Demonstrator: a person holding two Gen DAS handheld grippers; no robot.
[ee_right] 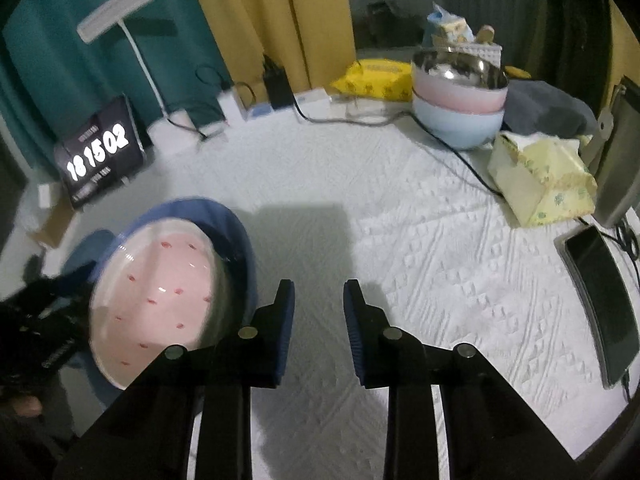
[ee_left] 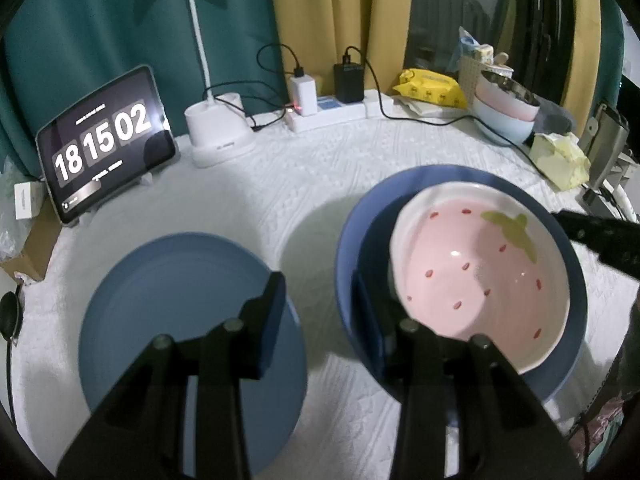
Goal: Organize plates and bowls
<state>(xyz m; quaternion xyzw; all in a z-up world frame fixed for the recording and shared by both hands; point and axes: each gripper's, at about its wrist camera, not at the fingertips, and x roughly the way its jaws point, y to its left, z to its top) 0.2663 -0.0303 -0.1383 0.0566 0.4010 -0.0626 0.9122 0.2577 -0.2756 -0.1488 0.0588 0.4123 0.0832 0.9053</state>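
- Left gripper (ee_left: 320,312), nearest the left wrist lens: its right finger (ee_left: 370,320) lies against the near rim of the dark blue bowl (ee_left: 360,240), its left finger over the gap beside it; whether the jaws actually pinch the rim cannot be told.
- Strawberry bowl (ee_left: 480,276), pink inside with red seeds, sits tilted within the dark blue bowl, on the right of the worktop (ee_left: 260,184).
- Blue plate (ee_left: 176,292) lies flat just left of the dark blue bowl, apart from it, partly beneath the left finger.
- Right gripper (ee_right: 319,312): jaws partly open over bare cloth, holding nothing; the nested bowls lie to its left.
- Step in hand, as judged: sorting the nested bowls from the plate. The next move would call for a firm hold on the blue rim, or a separate hold on the strawberry bowl, which may slide when lifted.
- Stacked bowls (ee_right: 460,96) stand at the far edge, a likely destination.
- Open room: the worktop's centre is bare. A cable (ee_right: 460,152), tissue box (ee_right: 540,180) and phone (ee_right: 600,304) crowd the right edge.
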